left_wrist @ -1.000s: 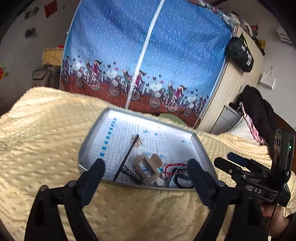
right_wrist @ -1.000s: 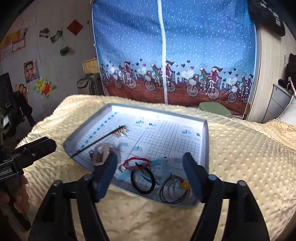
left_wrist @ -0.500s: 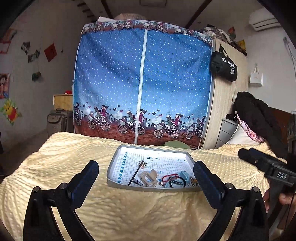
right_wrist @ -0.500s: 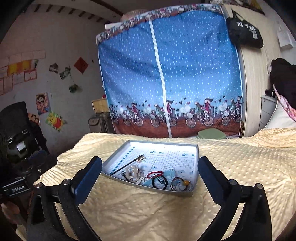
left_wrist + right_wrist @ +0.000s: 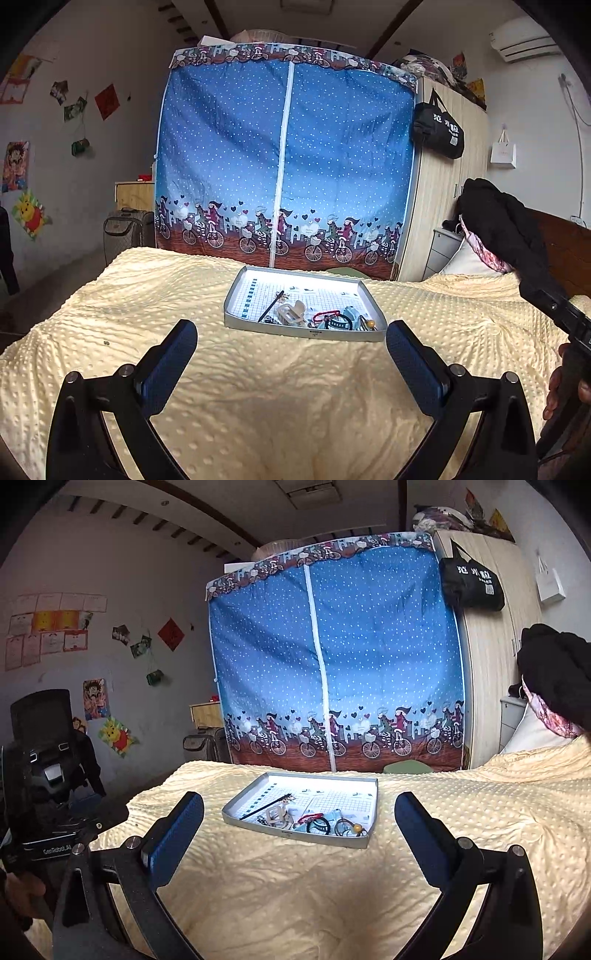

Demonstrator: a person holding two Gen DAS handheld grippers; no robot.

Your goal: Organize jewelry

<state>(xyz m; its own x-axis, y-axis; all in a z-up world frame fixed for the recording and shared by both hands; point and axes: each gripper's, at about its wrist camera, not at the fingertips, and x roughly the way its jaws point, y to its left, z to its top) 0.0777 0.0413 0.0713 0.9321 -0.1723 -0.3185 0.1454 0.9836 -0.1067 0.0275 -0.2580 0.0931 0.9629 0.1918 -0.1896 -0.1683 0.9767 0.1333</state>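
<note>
Right wrist view reads "GenRobot.AI" on the left hand-held gripper (image 5: pixel 55 849); both hand-held grippers gape empty above the bed (image 5: pixel 295 893).

I'm seeing a pale yellow dotted blanket (image 5: pixel 280 398), silver grid-lined tray (image 5: pixel 236 314), and blue polka-dot wardrobe cover (image 5: pixel 288 162) with cyclists along the bottom.

A tray (image 5: pixel 236 320) lies on the blanket (image 5: pixel 280 391), hairpin (image 5: pixel 271 306) at its left, clip (image 5: pixel 290 314) beside, bands (image 5: pixel 341 322) right, wardrobe (image 5: pixel 288 162) behind.
</note>
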